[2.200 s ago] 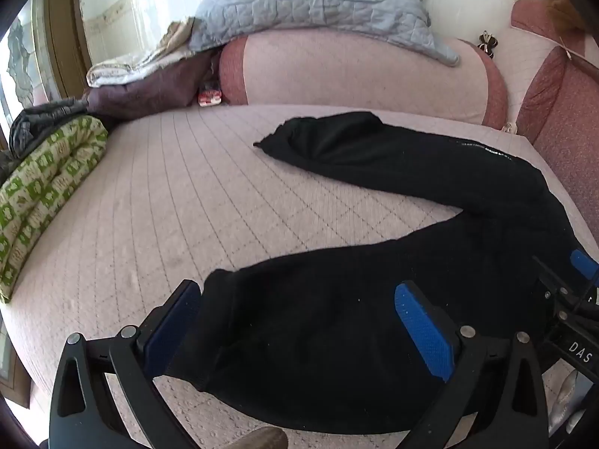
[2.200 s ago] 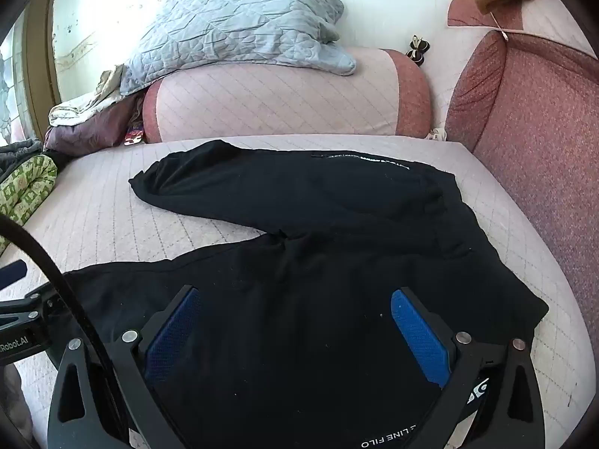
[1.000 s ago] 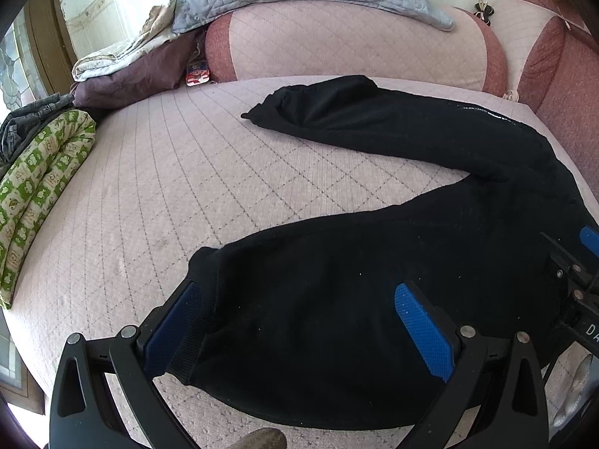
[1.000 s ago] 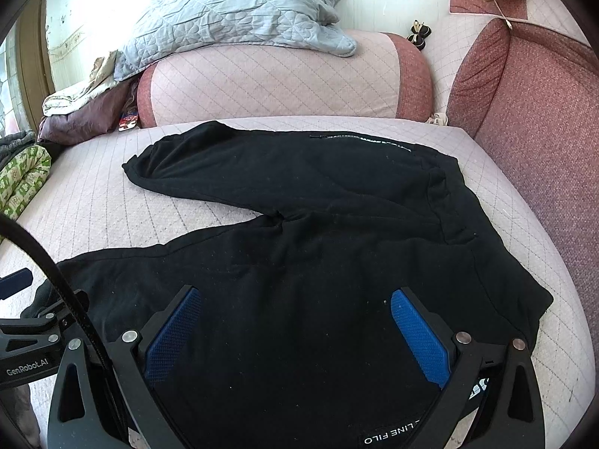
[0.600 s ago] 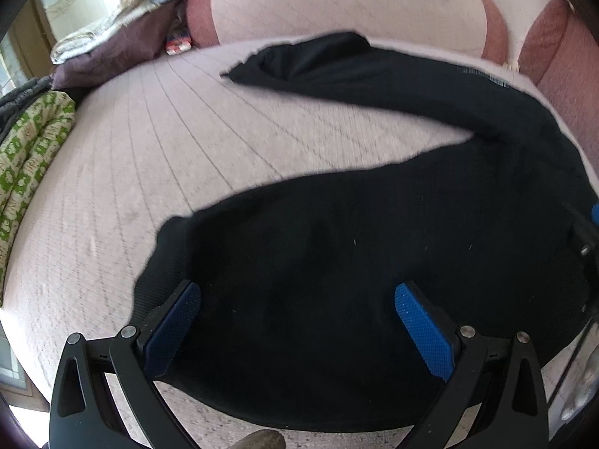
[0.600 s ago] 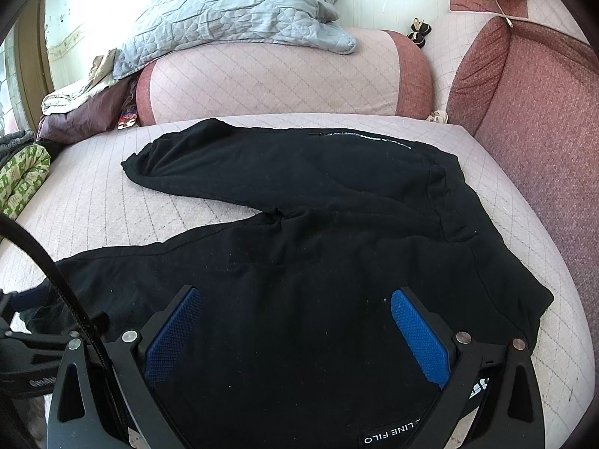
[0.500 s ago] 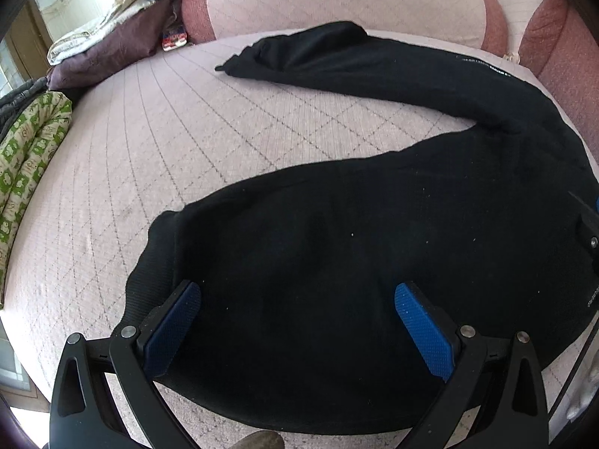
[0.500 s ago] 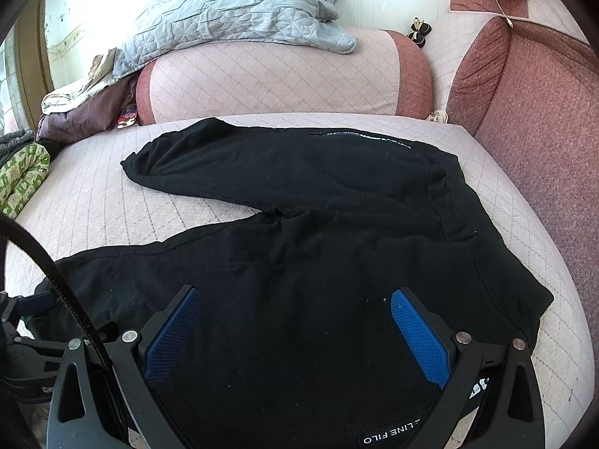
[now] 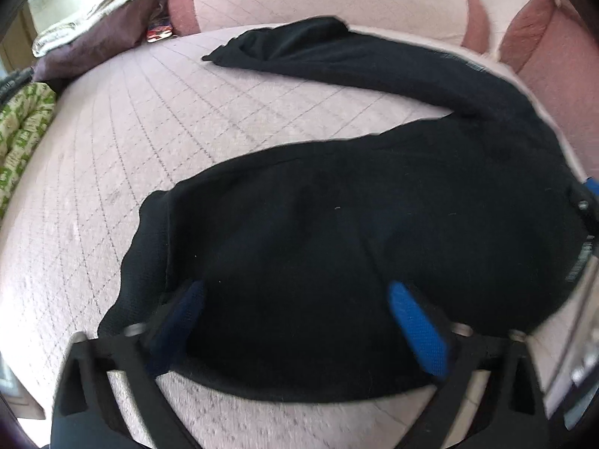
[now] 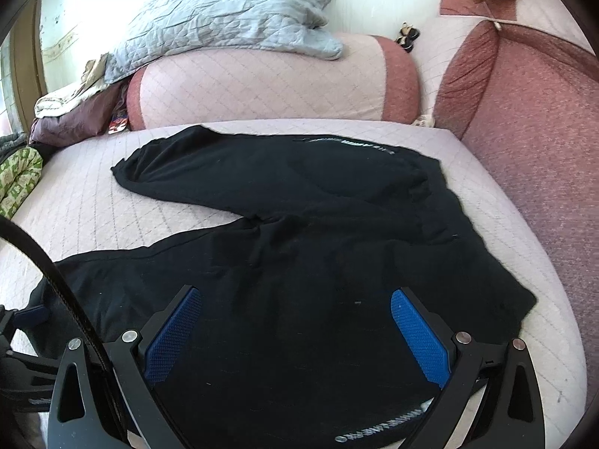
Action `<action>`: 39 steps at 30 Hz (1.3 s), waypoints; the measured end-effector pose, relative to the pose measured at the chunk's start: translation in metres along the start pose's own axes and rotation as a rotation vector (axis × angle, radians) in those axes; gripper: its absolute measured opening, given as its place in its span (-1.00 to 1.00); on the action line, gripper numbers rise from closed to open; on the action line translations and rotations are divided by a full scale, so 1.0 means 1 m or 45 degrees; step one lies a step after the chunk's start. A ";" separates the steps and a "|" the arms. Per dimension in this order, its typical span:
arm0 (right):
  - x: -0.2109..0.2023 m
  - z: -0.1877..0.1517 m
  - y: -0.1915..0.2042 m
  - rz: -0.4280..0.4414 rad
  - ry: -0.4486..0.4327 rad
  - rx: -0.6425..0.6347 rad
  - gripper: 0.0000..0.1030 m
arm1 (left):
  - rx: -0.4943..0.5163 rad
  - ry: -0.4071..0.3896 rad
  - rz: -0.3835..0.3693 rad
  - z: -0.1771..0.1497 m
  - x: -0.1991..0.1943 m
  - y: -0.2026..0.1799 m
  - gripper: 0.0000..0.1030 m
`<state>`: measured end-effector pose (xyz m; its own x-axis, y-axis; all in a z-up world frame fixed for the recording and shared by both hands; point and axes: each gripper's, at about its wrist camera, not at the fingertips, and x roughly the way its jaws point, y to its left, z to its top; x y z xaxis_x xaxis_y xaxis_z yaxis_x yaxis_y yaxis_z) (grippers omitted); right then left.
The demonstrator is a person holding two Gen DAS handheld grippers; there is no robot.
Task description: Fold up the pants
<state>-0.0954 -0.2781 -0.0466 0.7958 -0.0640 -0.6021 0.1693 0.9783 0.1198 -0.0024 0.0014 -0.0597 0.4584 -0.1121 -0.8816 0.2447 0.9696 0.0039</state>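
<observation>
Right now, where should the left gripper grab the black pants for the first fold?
Probably the cuff end of the near leg of the black pants, from above. That leg lies flat and spread apart from the far leg, its hem free on the quilted bed cover. The left gripper, jaws just closing, already straddles it without pinching.

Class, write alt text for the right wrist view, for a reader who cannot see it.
Black pants lie spread on a pink quilted bed, legs splayed apart to the left. The right tongs stand open over the near leg, blue pads apart. A grey quilt rests on a bolster behind.
</observation>
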 end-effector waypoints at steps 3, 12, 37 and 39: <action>-0.014 0.001 -0.022 -0.039 -0.034 0.063 1.00 | -0.096 -0.127 -0.064 0.001 -0.035 0.029 0.30; -0.050 -0.010 -0.149 -0.197 -0.035 0.564 0.97 | -0.542 -0.049 -0.116 -0.025 -0.031 0.150 0.59; -0.020 -0.047 -0.197 0.103 0.157 0.909 -0.68 | -0.393 -0.033 -0.212 -0.005 -0.040 0.094 -0.73; -0.029 -0.044 -0.193 0.088 0.141 0.853 -0.70 | -0.397 -0.033 -0.216 -0.009 -0.042 0.093 -0.73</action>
<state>-0.1766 -0.4560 -0.0866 0.7597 0.0492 -0.6485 0.4723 0.6436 0.6022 -0.0068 0.0988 -0.0263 0.4563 -0.2792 -0.8449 0.0487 0.9559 -0.2895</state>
